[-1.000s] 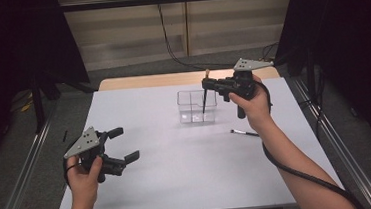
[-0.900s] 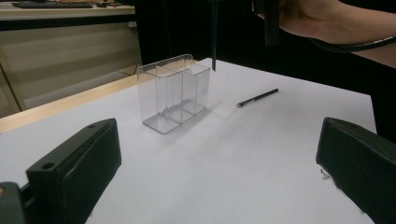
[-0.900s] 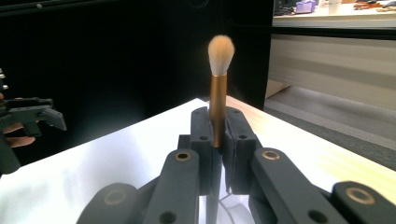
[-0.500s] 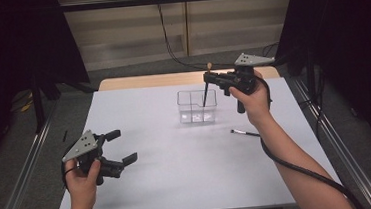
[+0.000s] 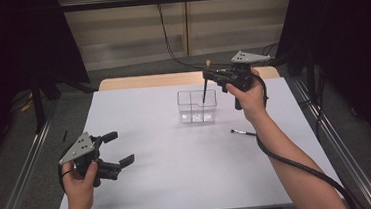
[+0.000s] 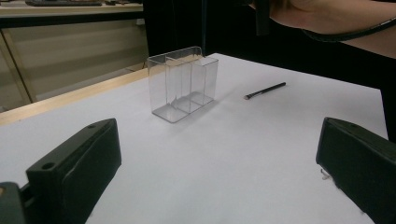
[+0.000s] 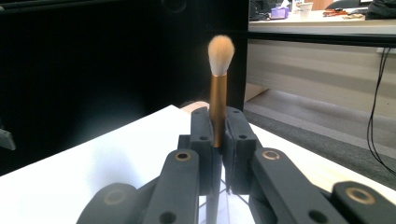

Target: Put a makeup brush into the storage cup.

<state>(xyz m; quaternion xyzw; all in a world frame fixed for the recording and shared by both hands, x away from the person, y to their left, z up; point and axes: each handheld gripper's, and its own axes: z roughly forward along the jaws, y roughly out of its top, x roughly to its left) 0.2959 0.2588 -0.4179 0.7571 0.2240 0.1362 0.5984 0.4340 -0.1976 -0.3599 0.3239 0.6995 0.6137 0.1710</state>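
Makeup brush [image 7: 218, 84] clamped upright between the fingers of the right gripper [image 5: 212, 76], bristles up, handle tip pointed down into the clear organizer [image 5: 196, 105] on the worktop [image 5: 179, 175], left gripper [image 5: 114, 150] held spread wide, nothing grasped, well apart, second brush [image 5: 243, 132] lying beside the organizer.

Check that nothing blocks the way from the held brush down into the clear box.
Nothing visible does. The right gripper holds the brush upright, handle tip at the open top of the clear box, whose compartments look empty.
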